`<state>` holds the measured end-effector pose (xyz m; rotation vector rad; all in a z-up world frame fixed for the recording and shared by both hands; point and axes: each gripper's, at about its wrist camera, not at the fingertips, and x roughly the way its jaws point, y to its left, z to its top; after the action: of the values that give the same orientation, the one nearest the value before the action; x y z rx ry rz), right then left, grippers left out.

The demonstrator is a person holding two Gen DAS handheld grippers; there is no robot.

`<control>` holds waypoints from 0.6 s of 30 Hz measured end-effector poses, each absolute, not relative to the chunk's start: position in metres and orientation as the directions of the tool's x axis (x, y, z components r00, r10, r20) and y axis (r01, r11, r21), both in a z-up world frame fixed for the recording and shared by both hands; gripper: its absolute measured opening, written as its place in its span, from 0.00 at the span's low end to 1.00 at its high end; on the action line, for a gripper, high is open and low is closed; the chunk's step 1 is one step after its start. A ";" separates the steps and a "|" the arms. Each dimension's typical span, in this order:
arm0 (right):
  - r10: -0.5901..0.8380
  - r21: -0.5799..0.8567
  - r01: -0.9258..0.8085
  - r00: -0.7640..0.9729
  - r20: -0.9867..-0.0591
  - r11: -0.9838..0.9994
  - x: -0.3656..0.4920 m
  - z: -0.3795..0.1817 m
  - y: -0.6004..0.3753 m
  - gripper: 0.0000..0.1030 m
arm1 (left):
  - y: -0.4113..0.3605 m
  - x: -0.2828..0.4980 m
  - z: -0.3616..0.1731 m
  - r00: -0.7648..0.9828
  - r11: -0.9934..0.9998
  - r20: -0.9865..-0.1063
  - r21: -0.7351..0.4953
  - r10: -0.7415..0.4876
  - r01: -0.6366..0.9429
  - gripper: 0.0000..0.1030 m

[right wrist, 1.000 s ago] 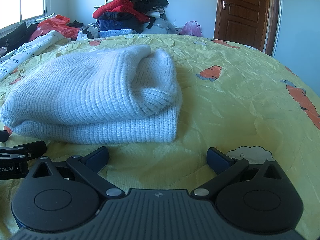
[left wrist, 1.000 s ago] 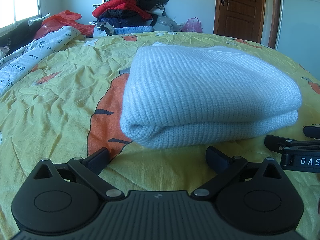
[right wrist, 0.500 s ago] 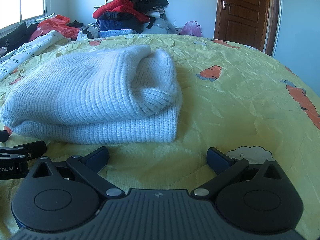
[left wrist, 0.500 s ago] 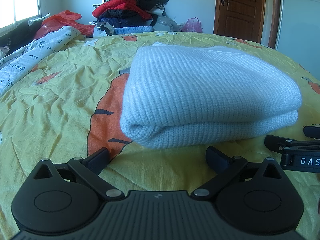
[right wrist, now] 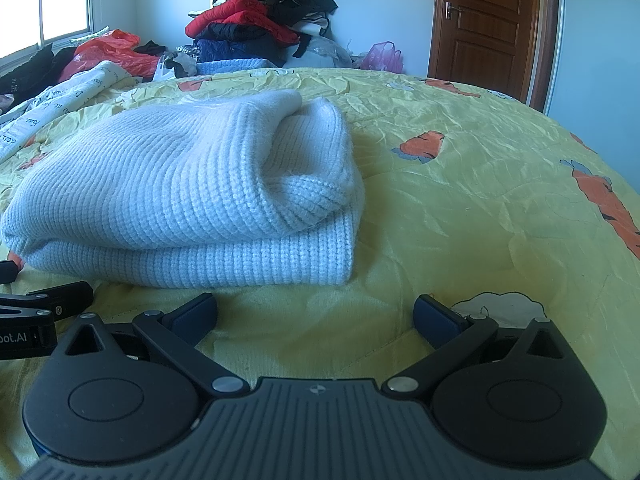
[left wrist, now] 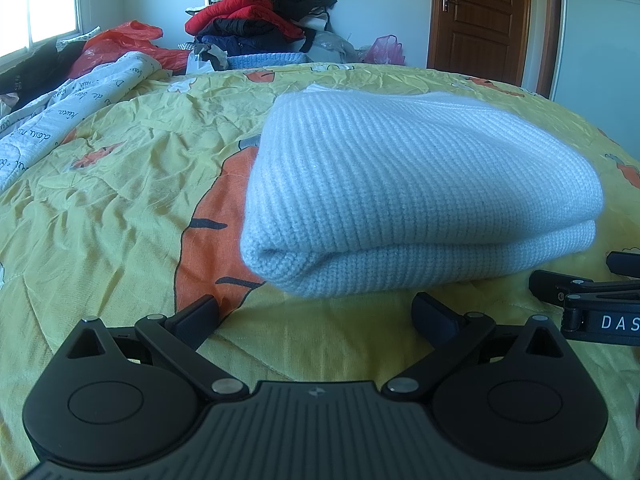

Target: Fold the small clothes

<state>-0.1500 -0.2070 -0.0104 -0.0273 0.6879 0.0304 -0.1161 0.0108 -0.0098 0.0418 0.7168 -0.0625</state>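
Pale-blue ribbed knit, a folded sweater (left wrist: pixel 420 184), is seen lying on the yellow carrot-print bedspread (left wrist: pixel 120 208), just ahead of both tools. The left gripper (left wrist: pixel 316 312) and right gripper (right wrist: pixel 316 312) are held spread and empty, near its front edge. Folding is judged finished; setting the bundle aside would come next. The sweater's far side is hidden, and the heaped clothes (right wrist: pixel 260 28) behind are hard to distinguish.

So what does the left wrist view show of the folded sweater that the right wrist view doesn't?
Only the left wrist view shows the sweater's rounded folded left end, lying over a large orange carrot print. Only the right wrist view shows its right end, where a ribbed cuff curls on top. Both show the yellow bedspread, both tools (left, right) open, and the clothes pile.
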 end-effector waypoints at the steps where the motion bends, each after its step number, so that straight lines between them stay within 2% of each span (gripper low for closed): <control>1: 0.019 -0.015 -0.037 0.772 -0.635 0.999 -0.150 -0.010 -0.207 1.00 | 0.011 -0.116 -0.010 0.752 0.997 -0.658 0.017 -0.043 0.072 1.00; 18: 0.019 -0.015 -0.037 0.771 -0.636 0.999 -0.150 -0.010 -0.207 1.00 | 0.011 -0.115 -0.009 0.745 0.997 -0.666 0.018 -0.041 0.071 1.00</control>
<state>-0.1503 -0.2069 -0.0104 -0.0276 0.6892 0.0306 -0.1146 0.0106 -0.0092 0.0435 0.7283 -0.0611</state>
